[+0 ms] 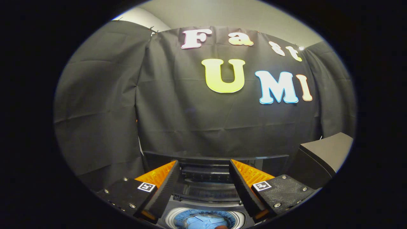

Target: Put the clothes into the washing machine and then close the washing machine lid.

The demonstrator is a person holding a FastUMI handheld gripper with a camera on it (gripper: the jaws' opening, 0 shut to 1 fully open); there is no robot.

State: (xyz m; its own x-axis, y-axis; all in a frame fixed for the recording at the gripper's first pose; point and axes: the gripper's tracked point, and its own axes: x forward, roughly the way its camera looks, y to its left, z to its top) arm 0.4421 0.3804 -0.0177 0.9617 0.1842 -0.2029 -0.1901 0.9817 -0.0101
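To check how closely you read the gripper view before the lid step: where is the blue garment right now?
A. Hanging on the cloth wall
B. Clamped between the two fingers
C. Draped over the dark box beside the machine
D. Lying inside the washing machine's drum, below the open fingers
D: the blue garment lies within the drum's round rim, while the gripper is open and holds nothing.

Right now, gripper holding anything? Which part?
Nothing held. The gripper is open, its fingers apart with only air between them, above the washer; the blue clothes lie in the drum below.
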